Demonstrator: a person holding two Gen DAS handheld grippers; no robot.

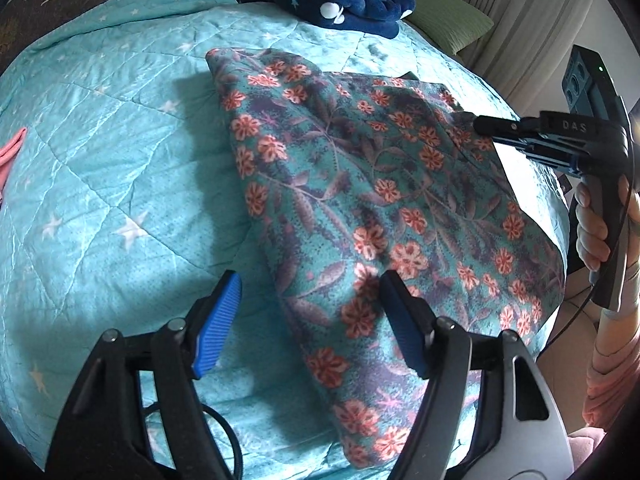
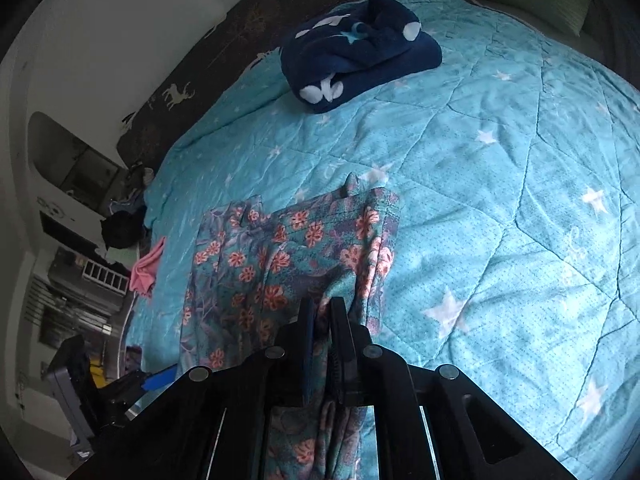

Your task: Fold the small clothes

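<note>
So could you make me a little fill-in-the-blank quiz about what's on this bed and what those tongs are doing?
1. The right tongs are shut on the ____ cloth.
2. The left tongs are ____, gripping nothing.
3. A ____ blue blanket lies bundled farther up the quilt.
4. At the quilt's edge lies a small ____ garment.

Missing words: flowered; open; dark; pink

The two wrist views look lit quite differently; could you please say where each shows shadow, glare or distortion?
Left wrist view: brighter, the left gripper casts a dark shadow on the quilt; glare beside the right gripper. Right wrist view: dimmer; fisheye bows the quilt; floral garment stays sharp.
</note>
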